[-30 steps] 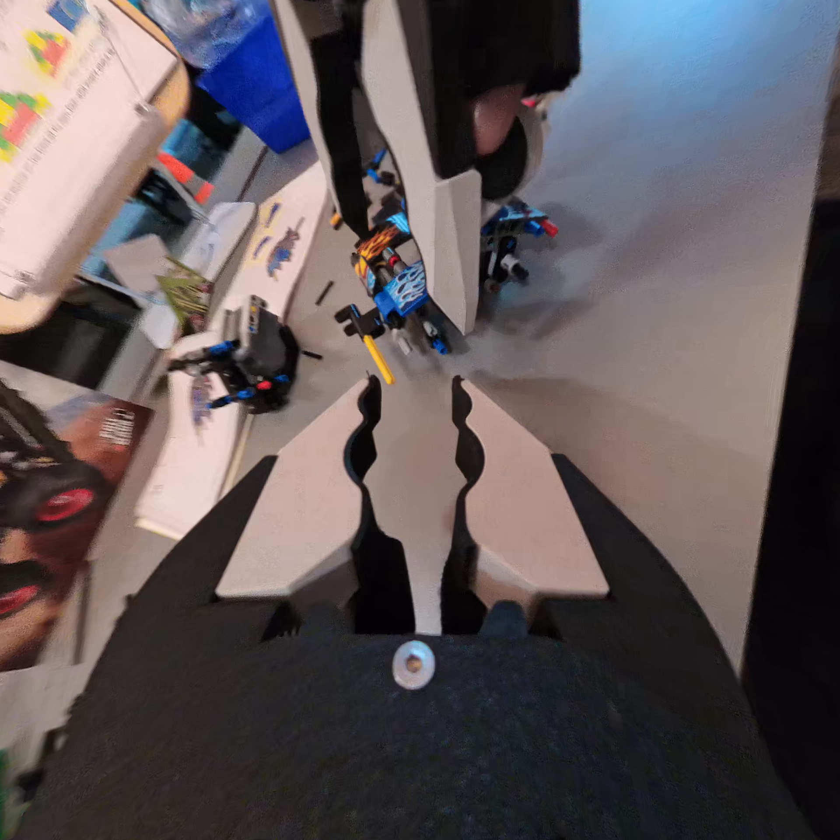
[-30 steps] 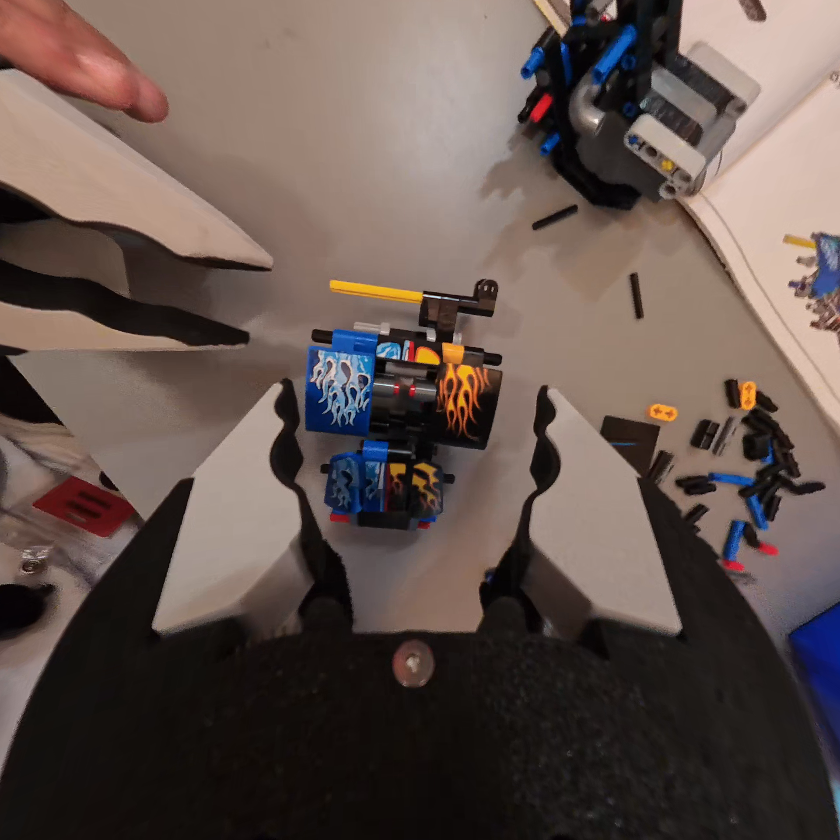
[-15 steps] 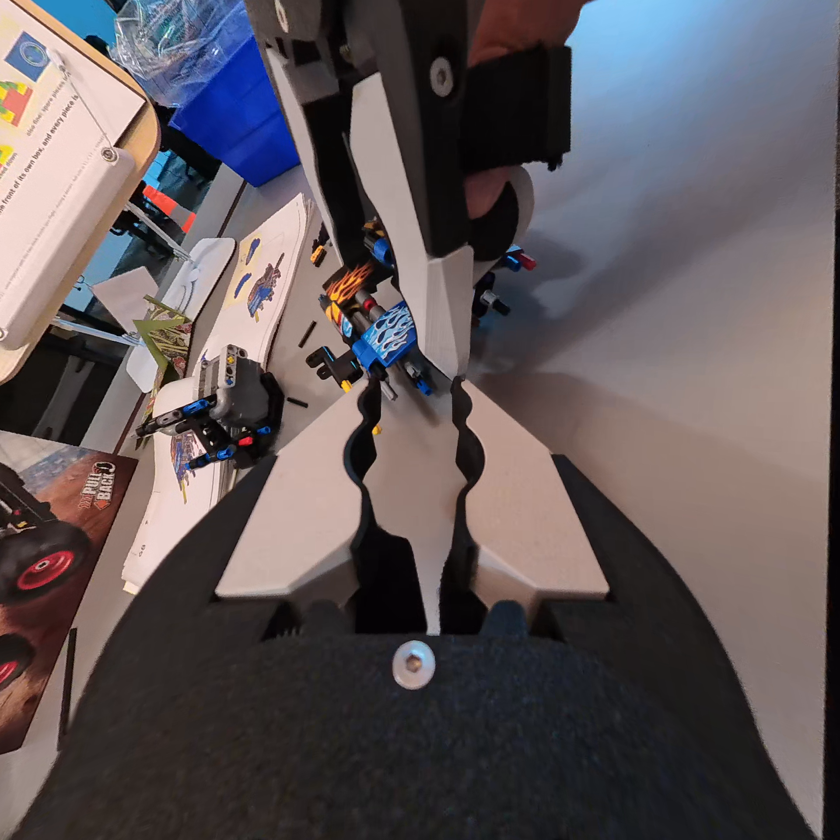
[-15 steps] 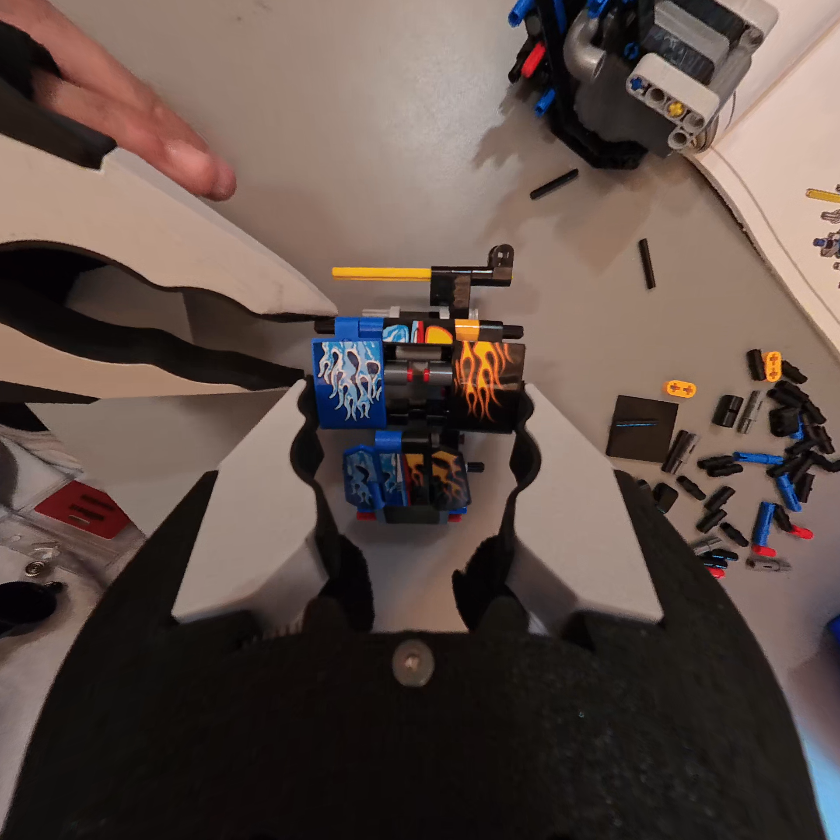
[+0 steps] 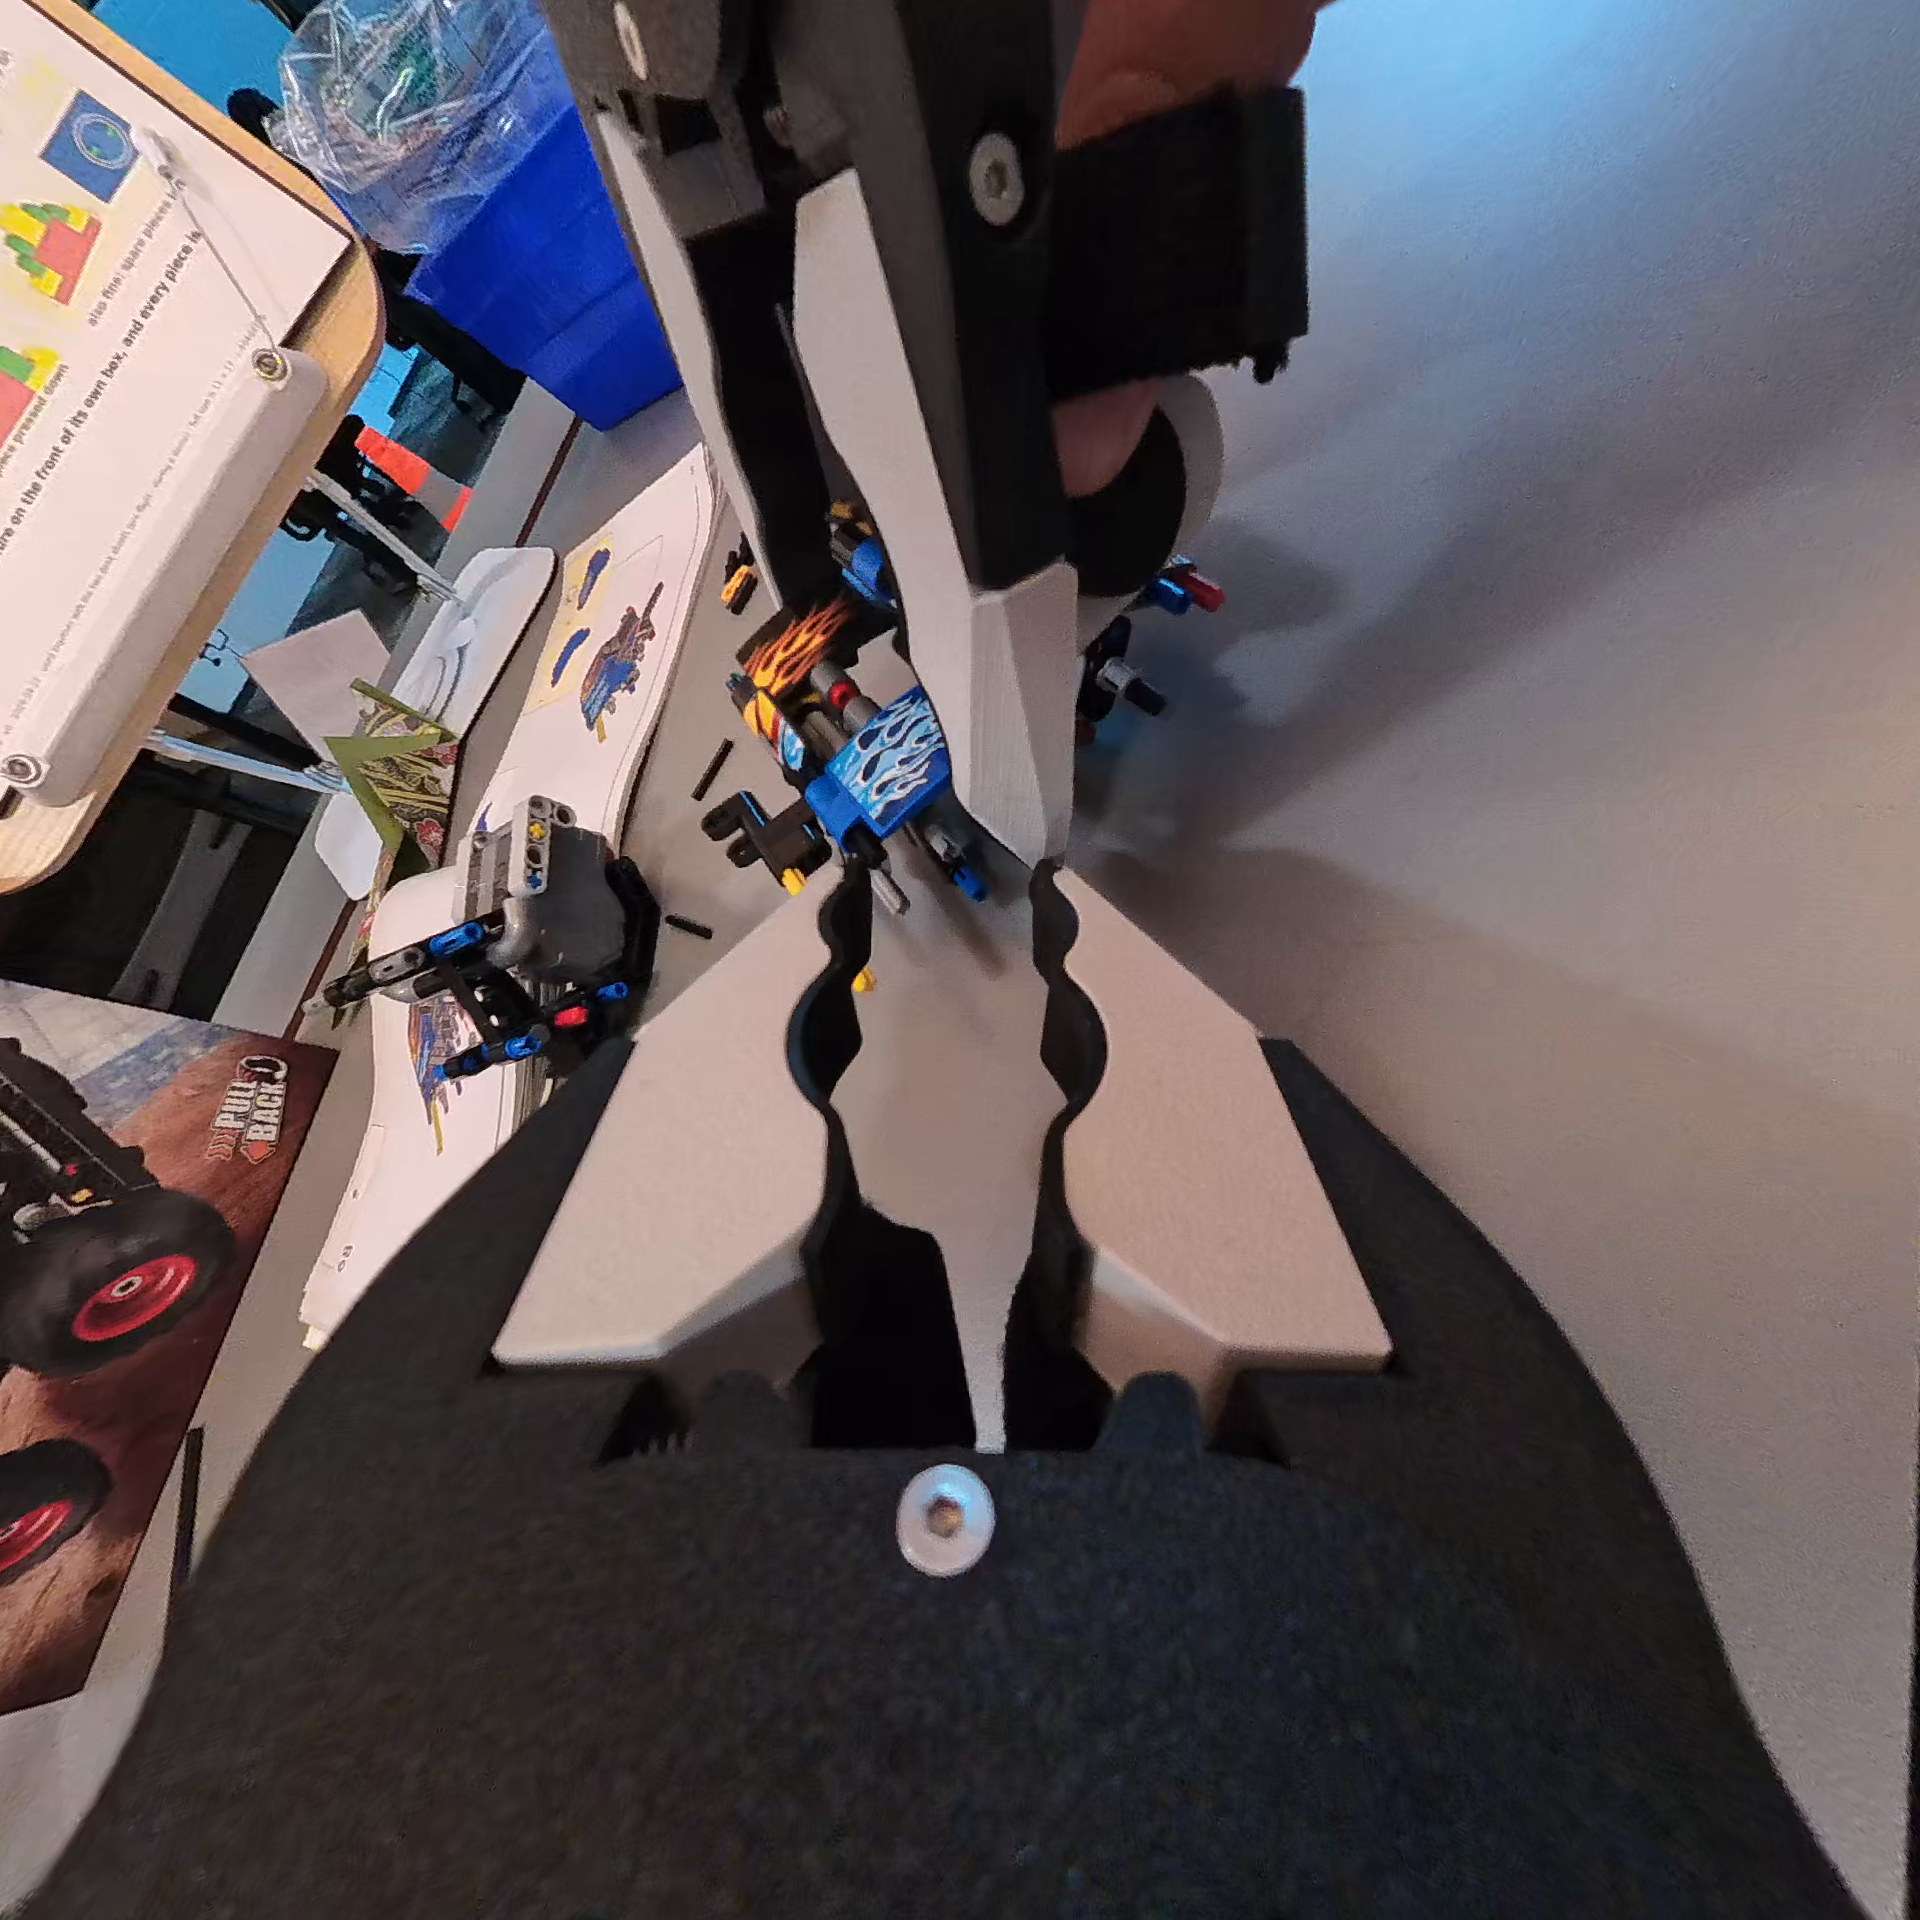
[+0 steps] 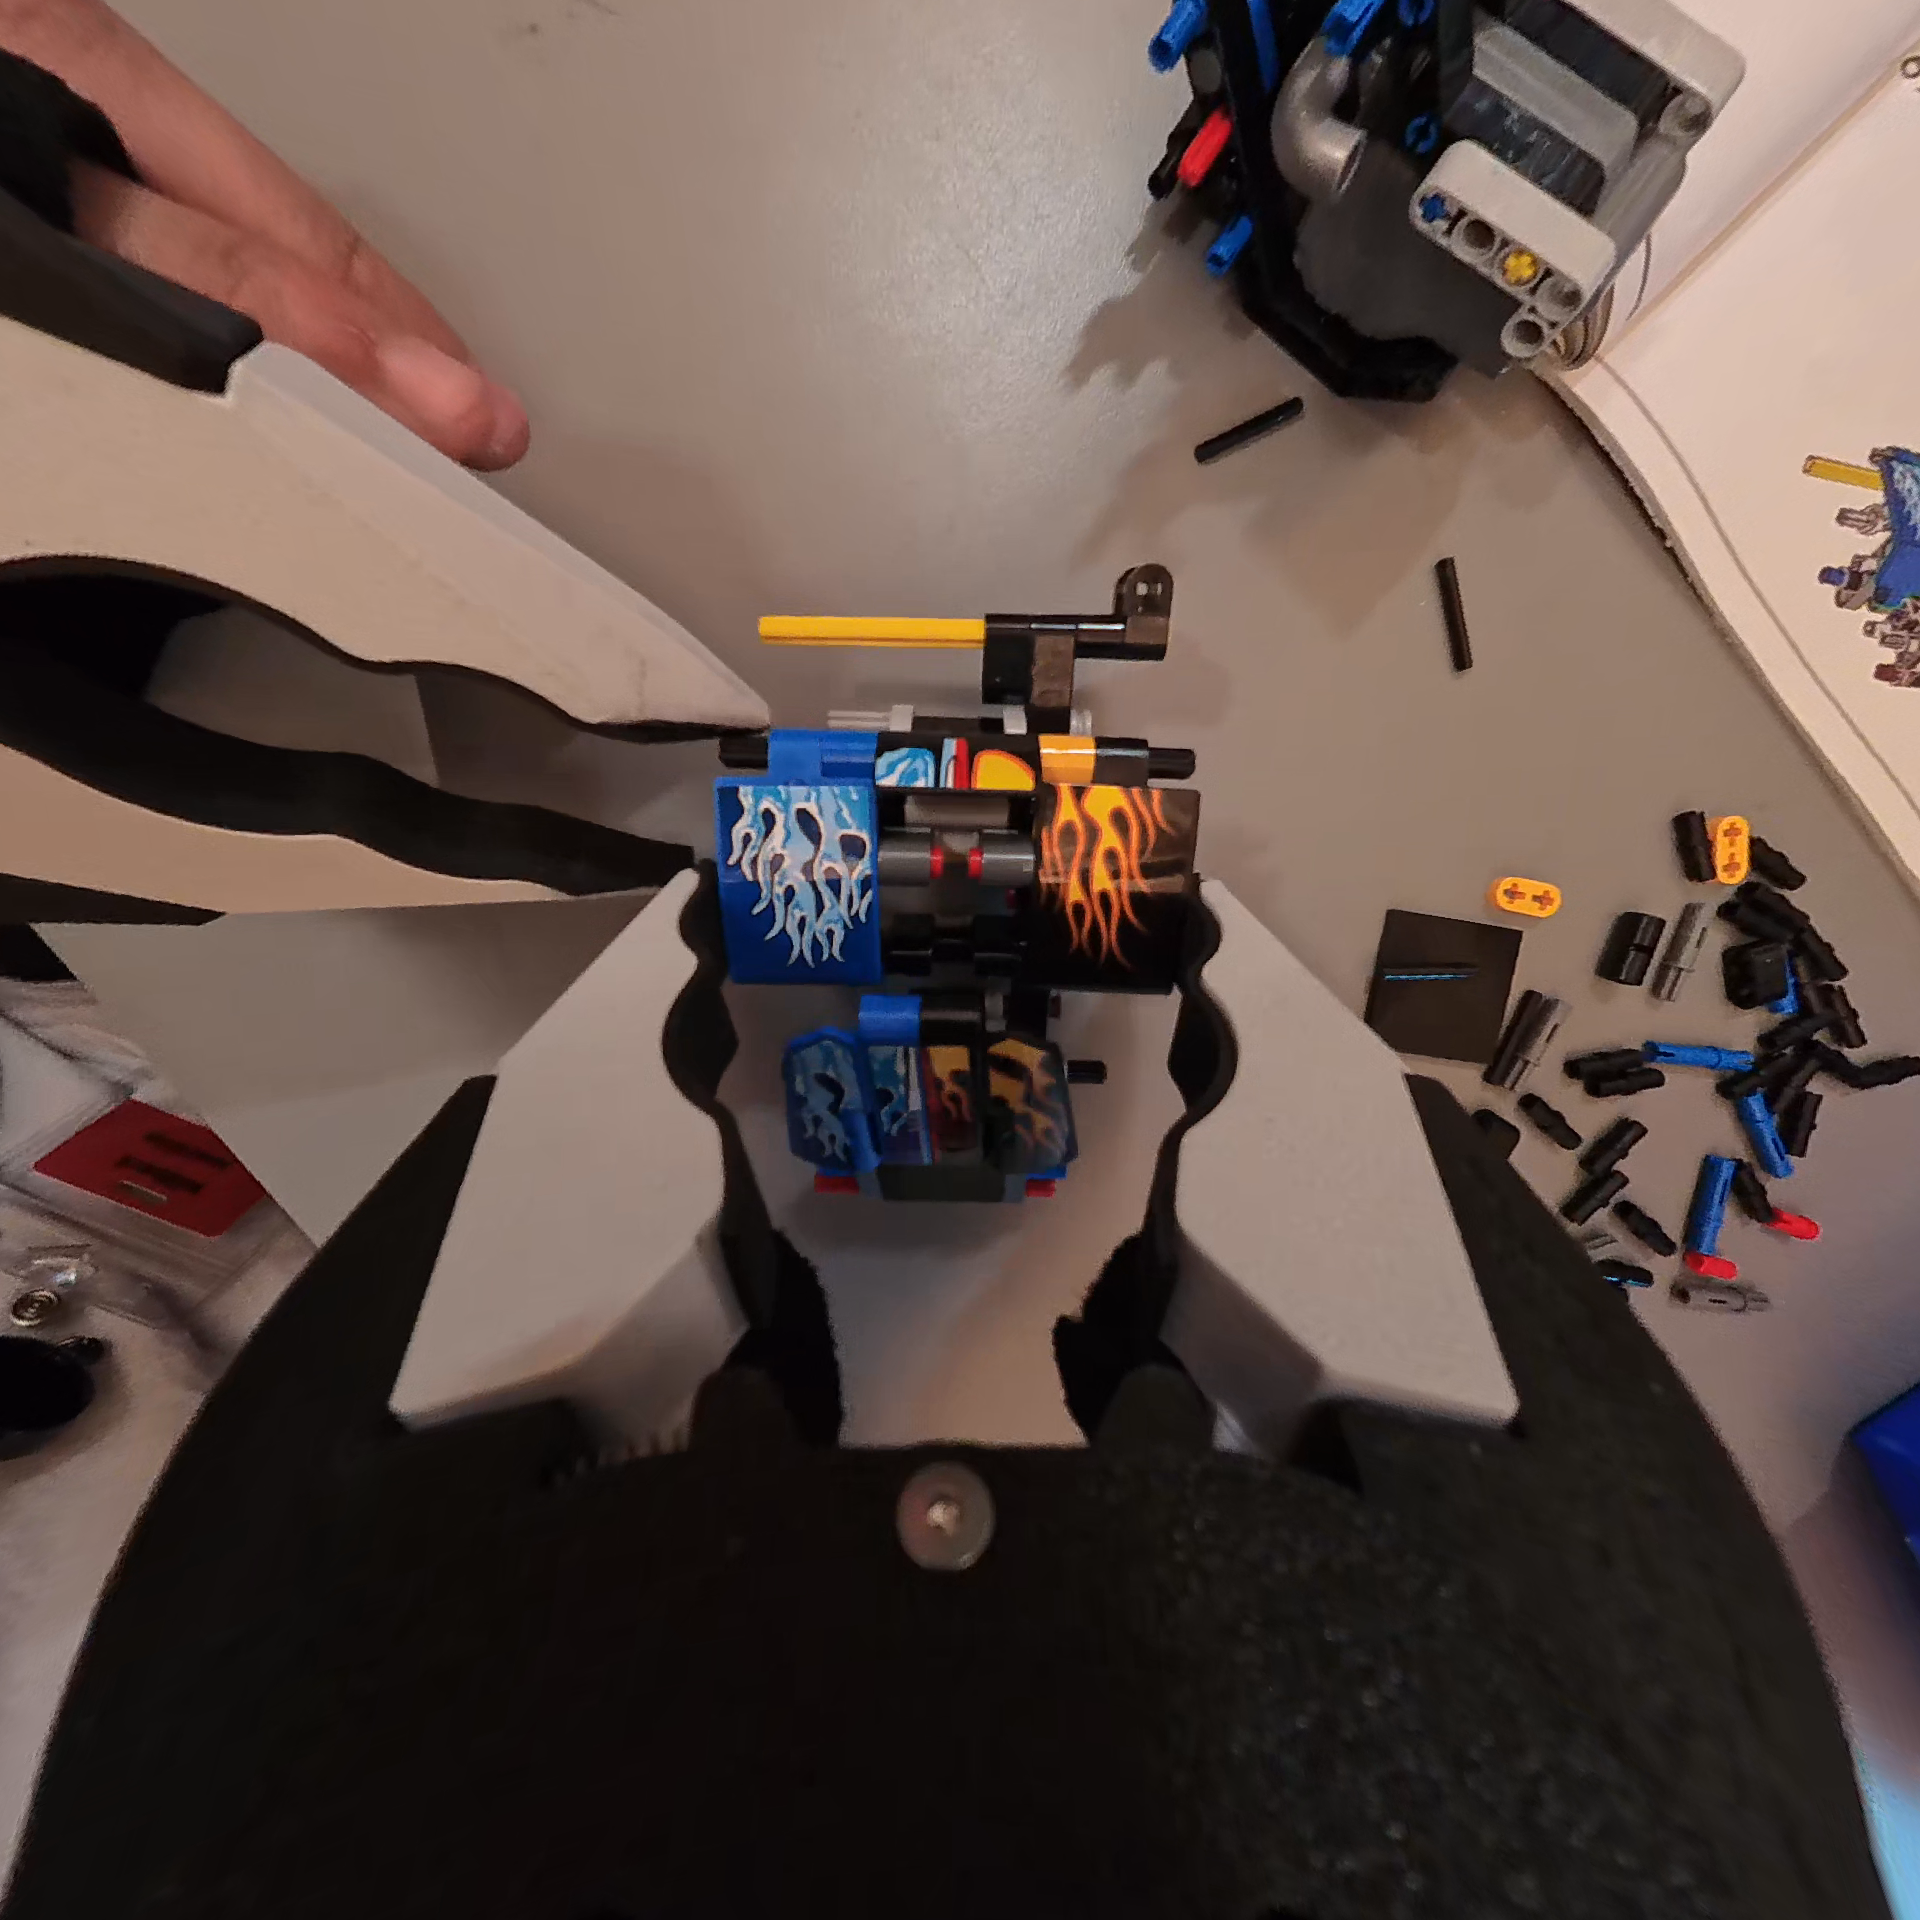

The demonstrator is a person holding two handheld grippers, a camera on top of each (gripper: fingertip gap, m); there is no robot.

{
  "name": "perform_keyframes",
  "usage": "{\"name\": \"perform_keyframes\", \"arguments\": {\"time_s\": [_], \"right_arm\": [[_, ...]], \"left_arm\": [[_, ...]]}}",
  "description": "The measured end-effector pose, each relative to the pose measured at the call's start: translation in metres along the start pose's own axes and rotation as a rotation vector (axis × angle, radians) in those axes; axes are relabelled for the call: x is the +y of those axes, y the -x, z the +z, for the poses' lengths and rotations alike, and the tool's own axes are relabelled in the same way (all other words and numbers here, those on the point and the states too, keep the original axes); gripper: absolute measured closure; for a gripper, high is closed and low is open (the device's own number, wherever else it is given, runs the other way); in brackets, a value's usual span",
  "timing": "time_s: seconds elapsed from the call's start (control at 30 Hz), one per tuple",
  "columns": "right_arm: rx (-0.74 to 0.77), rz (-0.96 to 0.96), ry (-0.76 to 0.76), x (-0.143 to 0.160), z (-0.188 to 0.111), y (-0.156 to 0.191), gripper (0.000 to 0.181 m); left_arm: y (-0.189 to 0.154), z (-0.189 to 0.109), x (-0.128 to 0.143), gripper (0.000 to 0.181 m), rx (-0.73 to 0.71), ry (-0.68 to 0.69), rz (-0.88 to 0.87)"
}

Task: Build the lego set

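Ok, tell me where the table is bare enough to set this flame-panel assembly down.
Bare table lies beyond the flame-panel assembly, between the person's fingers and the grey motor block. In the left wrist view the table's right side is bare too. Crowded: the loose pins on the right, and the instruction booklet beyond them.

Lego assembly (image 6: 956,883): blue panel with white-and-pale-blue flames, black panel with orange flames, grey centre with red dots. Axle (image 6: 871,630): yellow. Loose pins (image 6: 1725,1091): black, blue, red-tipped; two orange. Motor block (image 6: 1455,197): grey and black. Surface (image 6: 831,312): pale grey.
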State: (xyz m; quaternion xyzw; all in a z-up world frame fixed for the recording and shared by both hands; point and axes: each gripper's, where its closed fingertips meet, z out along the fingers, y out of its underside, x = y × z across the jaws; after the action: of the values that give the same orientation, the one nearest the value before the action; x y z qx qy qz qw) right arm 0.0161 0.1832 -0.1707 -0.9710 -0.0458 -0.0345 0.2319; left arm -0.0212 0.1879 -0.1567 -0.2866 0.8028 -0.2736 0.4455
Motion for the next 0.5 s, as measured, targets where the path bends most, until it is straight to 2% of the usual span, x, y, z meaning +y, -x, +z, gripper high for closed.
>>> {"name": "perform_keyframes", "arguments": {"time_s": [0.23, 0.37, 0.5], "right_arm": [[-0.016, 0.052, -0.093, -0.017, -0.006, -0.002, 0.088], [0.0, 0.029, -0.1, -0.02, -0.004, 0.0, 0.098], [-0.012, 0.038, -0.106, -0.021, -0.004, 0.0, 0.1]], "left_arm": [[0.0, -0.003, -0.003, 0.157, 0.021, -0.025, -0.028], [-0.003, 0.0, 0.001, 0.157, 0.024, -0.005, -0.018], [-0.003, -0.001, 0.001, 0.157, 0.033, -0.01, -0.04]]}}
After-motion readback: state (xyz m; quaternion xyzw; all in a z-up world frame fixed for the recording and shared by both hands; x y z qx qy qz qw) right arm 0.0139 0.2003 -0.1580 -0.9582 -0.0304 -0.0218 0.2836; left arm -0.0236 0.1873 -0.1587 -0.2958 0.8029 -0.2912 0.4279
